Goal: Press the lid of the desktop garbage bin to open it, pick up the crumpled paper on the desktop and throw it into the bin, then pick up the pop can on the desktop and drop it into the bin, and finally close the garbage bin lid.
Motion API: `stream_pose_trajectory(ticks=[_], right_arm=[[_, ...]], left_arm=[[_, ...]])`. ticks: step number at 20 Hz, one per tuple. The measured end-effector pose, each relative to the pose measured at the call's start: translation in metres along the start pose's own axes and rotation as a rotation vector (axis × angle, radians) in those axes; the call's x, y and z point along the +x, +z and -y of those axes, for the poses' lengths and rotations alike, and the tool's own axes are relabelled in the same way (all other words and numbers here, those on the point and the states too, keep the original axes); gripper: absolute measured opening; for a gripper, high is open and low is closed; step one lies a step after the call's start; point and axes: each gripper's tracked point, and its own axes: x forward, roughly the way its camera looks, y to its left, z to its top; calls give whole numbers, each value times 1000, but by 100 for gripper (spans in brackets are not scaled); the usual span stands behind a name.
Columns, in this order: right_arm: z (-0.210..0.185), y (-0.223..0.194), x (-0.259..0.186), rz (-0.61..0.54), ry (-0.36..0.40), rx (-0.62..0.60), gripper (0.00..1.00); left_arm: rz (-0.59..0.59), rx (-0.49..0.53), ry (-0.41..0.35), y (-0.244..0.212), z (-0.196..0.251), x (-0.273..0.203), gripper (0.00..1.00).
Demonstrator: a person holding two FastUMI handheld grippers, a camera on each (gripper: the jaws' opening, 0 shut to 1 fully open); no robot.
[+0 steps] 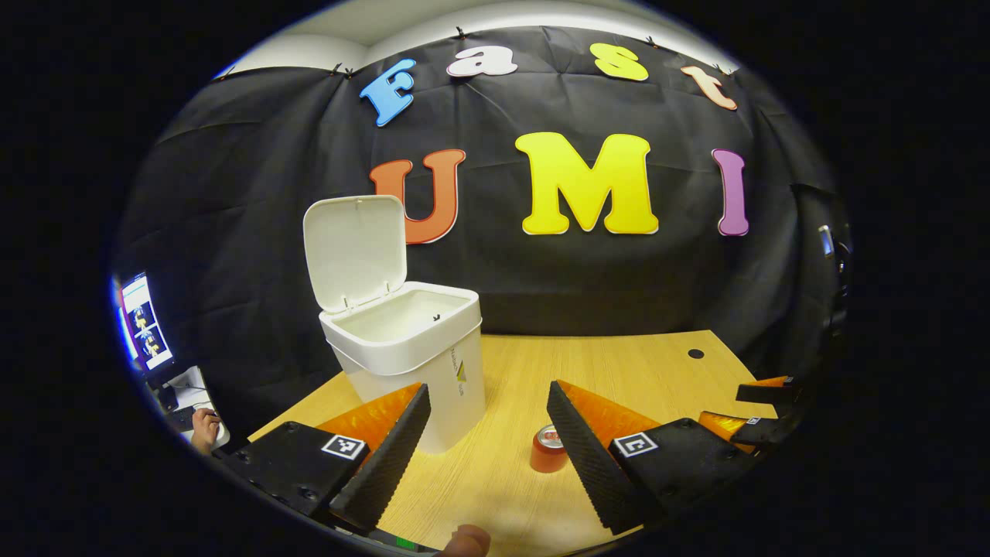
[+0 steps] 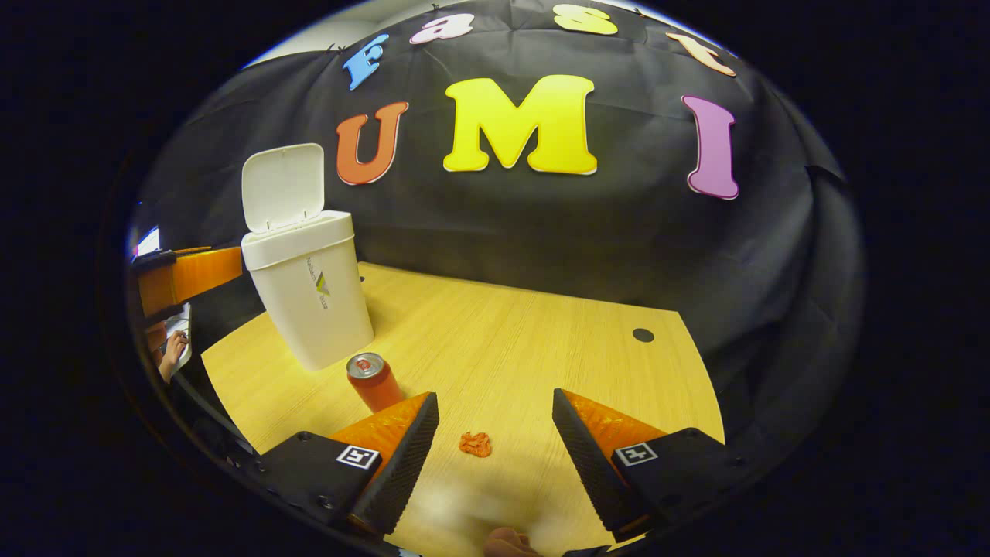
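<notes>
Just ahead of the right claw, spread wide, the crumpled paper lies on the worktop between its fingers; the left claw gapes wide, pop can beside its right finger, bin open.

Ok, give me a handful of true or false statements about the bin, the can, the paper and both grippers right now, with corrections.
1. The white plastic desktop bin has its lid up. True.
2. The red pop can lies on its side. False: it stands upright on the wooden desktop.
3. The small orange crumpled paper is inside the bin. False: it lies on the desktop, ahead of the right hand-held gripper.
4. The right hand-held gripper is open and empty. True.
5. The left hand-held gripper is shut on the can. False: it is open.
</notes>
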Motion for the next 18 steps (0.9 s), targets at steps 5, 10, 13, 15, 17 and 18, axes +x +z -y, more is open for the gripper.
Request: stream_pose_trajectory(ticks=[5, 10, 13, 15, 17, 18], right_arm=[[-15, -50, 36, -141, -23, 30, 94], [-24, -88, 75, -273, -55, 46, 94], [-24, -113, 97, -372, -81, 61, 94], [-24, -125, 108, -427, -81, 48, 94], [-25, -131, 119, -463, -81, 43, 87], [-24, -134, 123, -480, -86, 42, 86]], left_arm=[[-40, 34, -64, -28, -6, 5, 100], [-63, 66, -123, -44, -10, 17, 100], [-71, 76, -145, -47, -14, 25, 100], [-68, 92, -156, -50, -14, 29, 100], [-73, 102, -175, -56, -13, 32, 100], [-77, 106, -177, -57, -14, 34, 100]])
